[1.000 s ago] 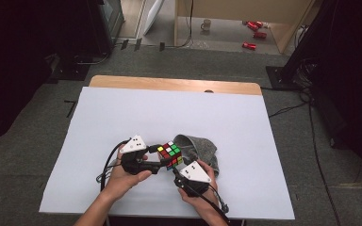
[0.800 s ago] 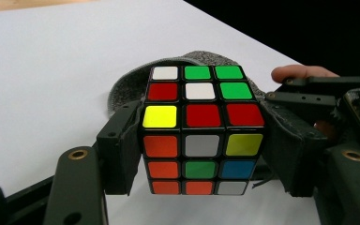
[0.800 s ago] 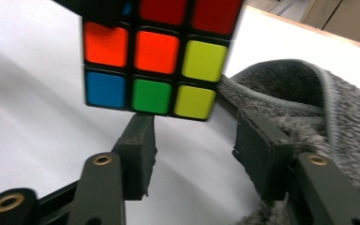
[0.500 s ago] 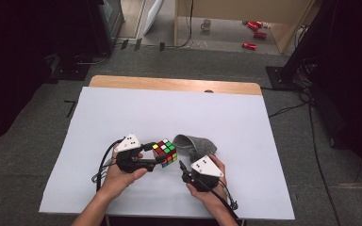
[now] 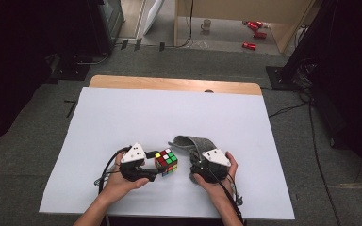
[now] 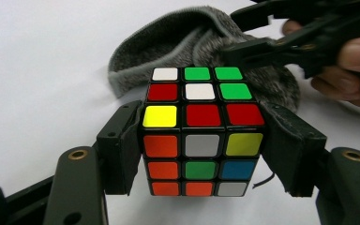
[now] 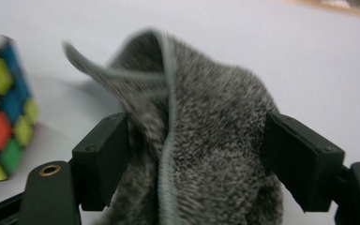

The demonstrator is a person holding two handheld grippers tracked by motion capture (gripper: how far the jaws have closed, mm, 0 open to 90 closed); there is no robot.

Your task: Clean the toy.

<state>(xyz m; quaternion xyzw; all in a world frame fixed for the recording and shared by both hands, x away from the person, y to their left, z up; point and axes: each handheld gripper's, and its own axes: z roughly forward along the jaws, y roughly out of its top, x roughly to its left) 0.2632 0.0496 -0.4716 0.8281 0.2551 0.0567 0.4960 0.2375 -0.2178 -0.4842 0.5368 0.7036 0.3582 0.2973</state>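
Note:
A scrambled Rubik's cube (image 5: 166, 163) sits between the two black jaws of my left gripper (image 6: 199, 154), whose pads press on its left and right faces. The cube (image 6: 199, 136) is just above the white sheet. Behind it lies a grey fuzzy cloth pouch (image 6: 178, 42), its mouth gaping toward the cube. My right gripper (image 7: 197, 154) has just been opening its jaws; the pouch (image 7: 206, 140) lies loosely between them, its hem standing up in the gap. In the high view my right gripper (image 5: 195, 159) is to the right of the cube, at the near end of the pouch (image 5: 188, 142).
A white sheet (image 5: 169, 113) covers the table, with a wooden strip (image 5: 169, 84) showing at the far edge. Both forearms come in from the near edge. A mug (image 5: 206, 24) and red cans (image 5: 252, 33) lie on the floor far behind.
My right hand has moved to the right and slightly away from the near edge, leaving a gap to the cube. The left hand and the cube have stayed nearly in place.

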